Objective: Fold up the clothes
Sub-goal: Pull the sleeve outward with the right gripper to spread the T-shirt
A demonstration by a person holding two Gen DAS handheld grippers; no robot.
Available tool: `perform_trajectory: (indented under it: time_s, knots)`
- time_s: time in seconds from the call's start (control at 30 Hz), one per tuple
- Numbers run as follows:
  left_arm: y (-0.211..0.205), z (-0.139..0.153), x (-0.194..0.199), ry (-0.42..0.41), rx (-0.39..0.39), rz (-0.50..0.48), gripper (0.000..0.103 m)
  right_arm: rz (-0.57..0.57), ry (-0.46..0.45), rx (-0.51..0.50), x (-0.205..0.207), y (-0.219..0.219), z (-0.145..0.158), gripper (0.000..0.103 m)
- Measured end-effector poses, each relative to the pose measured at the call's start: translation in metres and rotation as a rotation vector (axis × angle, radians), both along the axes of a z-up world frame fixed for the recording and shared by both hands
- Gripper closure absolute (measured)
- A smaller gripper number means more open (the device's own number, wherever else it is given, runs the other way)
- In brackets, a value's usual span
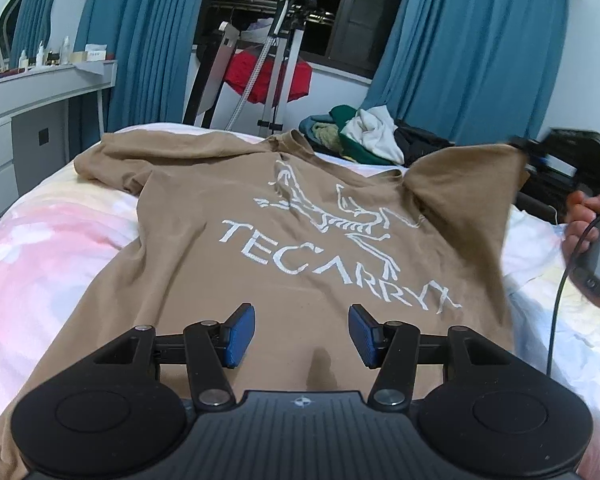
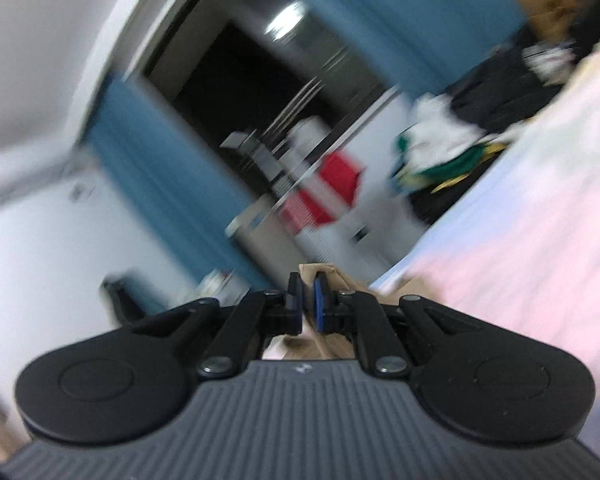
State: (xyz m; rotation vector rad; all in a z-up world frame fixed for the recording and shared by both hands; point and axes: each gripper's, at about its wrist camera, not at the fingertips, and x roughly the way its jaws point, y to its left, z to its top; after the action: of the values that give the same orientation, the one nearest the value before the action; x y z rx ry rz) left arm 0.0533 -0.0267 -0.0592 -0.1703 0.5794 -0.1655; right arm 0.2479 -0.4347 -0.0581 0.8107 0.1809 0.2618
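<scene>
A tan T-shirt (image 1: pixel 228 264) with a white skeleton print and lettering lies spread on the bed. My left gripper (image 1: pixel 302 334) is open, its blue pads hovering over the shirt's near hem. My right gripper (image 1: pixel 534 152) shows at the right edge of the left wrist view, shut on the shirt's right sleeve (image 1: pixel 468 176) and lifting it off the bed. In the blurred, tilted right wrist view, the right gripper (image 2: pixel 307 300) pinches tan cloth (image 2: pixel 324 276) between its pads.
The bed (image 1: pixel 40 248) has a pastel pink and white cover. A pile of clothes (image 1: pixel 364 132) lies at the far right of the bed. A red garment hangs on a metal rack (image 1: pixel 272 76) by the window. A white dresser (image 1: pixel 28 112) stands left.
</scene>
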Motion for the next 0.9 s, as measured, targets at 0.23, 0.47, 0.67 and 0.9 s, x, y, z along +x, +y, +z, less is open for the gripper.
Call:
perform_trajectory:
  time_s: [0.23,0.47,0.67,0.9]
  knots:
    - [0.0,-0.004,0.002,0.016,0.007,0.009,0.049,-0.361,0.099,0.058,-0.006,-0.077,-0.04,0.094]
    - [-0.002,-0.005,0.005,0.021,0.016,0.013,0.049,-0.445,0.223,0.114,-0.005,-0.11,-0.076,0.092]
    - [-0.001,-0.005,0.005,0.021,0.019,0.007,0.049,-0.447,0.258,0.154,-0.025,-0.103,-0.074,0.081]
    - [0.0,-0.006,0.008,0.041,0.0,0.004,0.049,-0.434,0.259,0.174,-0.061,-0.093,-0.061,0.041]
